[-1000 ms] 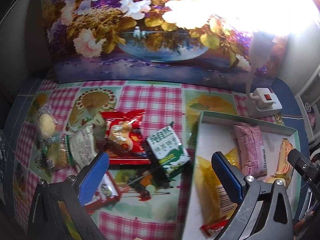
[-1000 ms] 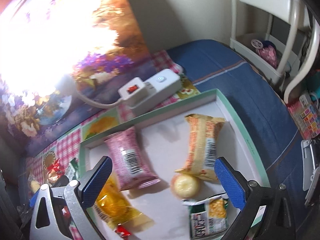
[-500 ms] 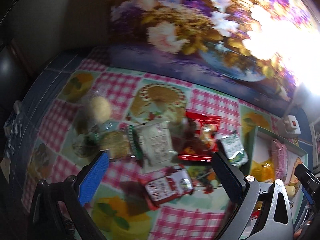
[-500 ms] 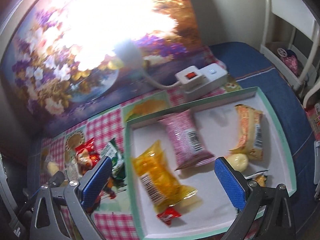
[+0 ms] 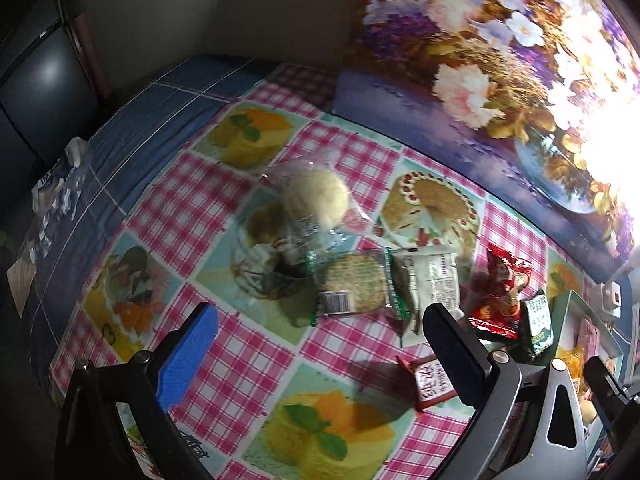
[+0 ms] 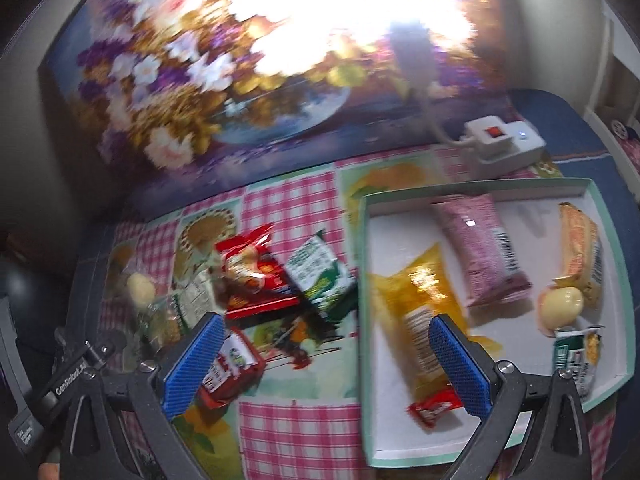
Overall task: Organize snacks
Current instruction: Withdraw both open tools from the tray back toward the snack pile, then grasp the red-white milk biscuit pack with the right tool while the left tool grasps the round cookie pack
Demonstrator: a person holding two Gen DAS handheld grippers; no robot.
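Left tongs [image 5: 316, 356]: wide open, holding nothing; over the last second I have swung them off the tray and onto the loose pile.
Right tongs [image 6: 324, 360]: wide open and empty too; they have panned left, so tray and pile both show.
Tray [image 6: 472, 190]: on the counter's right side, holding a yellow pack [image 6: 416, 312], a pink pack [image 6: 480, 248], an orange pack [image 6: 580, 248] and a few small pieces.
Loose snacks: still left of the tray on the checked cloth [image 5: 192, 208] — round bun [image 5: 316, 198], cracker pack [image 5: 352, 288], white pack [image 5: 436, 280], red bag [image 5: 504, 292], green pack [image 5: 538, 320].
Meaning: I judge sorting about half done; the cracker pack, lying nearest between my left tongs, looks like the next pick.
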